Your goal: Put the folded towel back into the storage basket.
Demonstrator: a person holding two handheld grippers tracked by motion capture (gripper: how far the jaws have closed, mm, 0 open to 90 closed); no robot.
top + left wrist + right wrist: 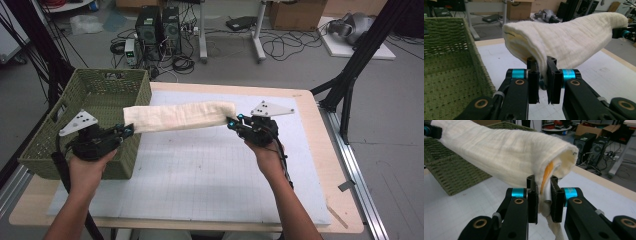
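While the left gripper [127,131] and the right gripper [233,122] each pinch one end of a folded cream towel [177,116], it hangs stretched between them above the white mat [200,175], its left end beside the green woven basket [95,95].

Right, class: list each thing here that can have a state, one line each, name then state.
folded cloth: held off the table, stretched between both grippers
left gripper: shut on one end of the cloth
right gripper: shut on the other end
green basket: upright at the table's left edge, nothing visible inside
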